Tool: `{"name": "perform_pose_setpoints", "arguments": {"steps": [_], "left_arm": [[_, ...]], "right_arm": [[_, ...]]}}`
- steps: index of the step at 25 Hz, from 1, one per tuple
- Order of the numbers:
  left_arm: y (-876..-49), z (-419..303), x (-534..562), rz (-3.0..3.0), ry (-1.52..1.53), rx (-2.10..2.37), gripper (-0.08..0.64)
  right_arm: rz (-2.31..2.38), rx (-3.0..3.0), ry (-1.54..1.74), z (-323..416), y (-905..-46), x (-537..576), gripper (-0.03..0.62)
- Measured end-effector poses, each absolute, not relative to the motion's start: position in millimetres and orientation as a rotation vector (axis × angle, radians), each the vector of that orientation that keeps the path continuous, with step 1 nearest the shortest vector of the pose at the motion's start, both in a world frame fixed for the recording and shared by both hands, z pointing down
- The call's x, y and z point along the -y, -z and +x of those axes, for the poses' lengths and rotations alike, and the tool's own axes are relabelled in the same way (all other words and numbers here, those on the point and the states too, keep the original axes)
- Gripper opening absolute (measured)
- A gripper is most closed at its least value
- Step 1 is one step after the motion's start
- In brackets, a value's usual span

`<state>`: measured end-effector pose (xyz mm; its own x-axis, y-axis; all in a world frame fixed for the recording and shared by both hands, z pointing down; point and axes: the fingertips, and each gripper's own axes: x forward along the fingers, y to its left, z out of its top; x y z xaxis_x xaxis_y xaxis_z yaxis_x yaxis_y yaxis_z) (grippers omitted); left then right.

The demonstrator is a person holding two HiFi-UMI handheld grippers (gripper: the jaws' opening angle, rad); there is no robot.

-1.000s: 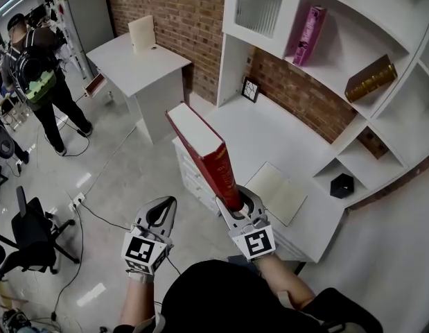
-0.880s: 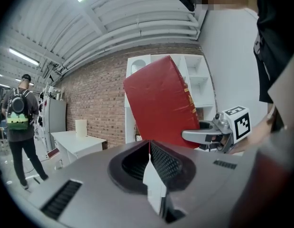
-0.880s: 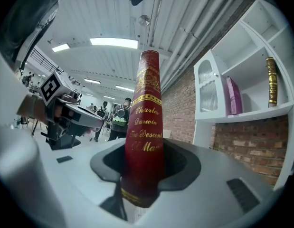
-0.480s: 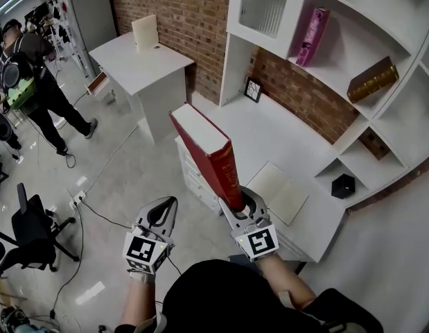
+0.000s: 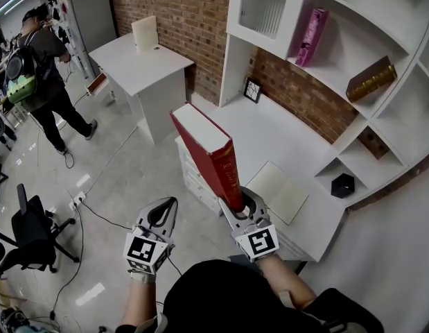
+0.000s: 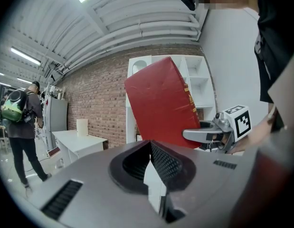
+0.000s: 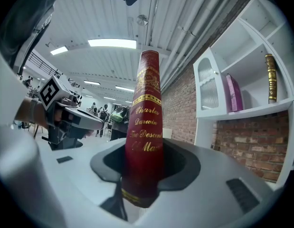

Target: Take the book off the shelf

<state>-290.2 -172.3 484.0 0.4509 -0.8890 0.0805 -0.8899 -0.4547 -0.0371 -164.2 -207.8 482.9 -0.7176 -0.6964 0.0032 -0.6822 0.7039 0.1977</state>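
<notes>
A thick red book [image 5: 211, 155] with gold lettering on its spine [image 7: 143, 127] stands up out of my right gripper [image 5: 236, 203], whose jaws are shut on its lower end. It is held in the air in front of the white shelf unit [image 5: 380, 127], over the desk's near edge. My left gripper [image 5: 159, 217] hangs to the left over the floor, jaws shut on nothing [image 6: 154, 167]. In the left gripper view the red book [image 6: 161, 106] and the right gripper [image 6: 218, 132] show to the right.
A pink book [image 5: 310, 35] and a brown book [image 5: 370, 79] remain on the shelves. On the white desk [image 5: 269, 141] lie a cream notebook [image 5: 276, 191] and a small framed picture [image 5: 251, 89]. A black box [image 5: 342, 185] sits in a cubby. A person [image 5: 41, 75] stands far left by a second table [image 5: 134, 64].
The red book and both grippers stay almost where they were. The person at far left has walked and shifted position.
</notes>
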Motion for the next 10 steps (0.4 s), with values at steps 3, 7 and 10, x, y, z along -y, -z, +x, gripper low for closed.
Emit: {"name": "perform_pose_setpoints", "arguments": {"steps": [3,7,10], "left_arm": [[-483.9,-291.2,170.7,2.669,-0.134,1.636,0.008],[-484.2,-290.8,169.0,2.667,-0.132,1.635,0.008],[-484.1,-290.4,167.2,2.664,-0.128,1.635,0.008]], "right_arm": [[1.147,2.821,0.29,-164.0,-482.6,206.1,0.181],[1.176,2.826,0.252,-161.6,-482.4,206.5,0.181],[1.182,2.826,0.244,-160.2,-481.6,205.7,0.18]]}}
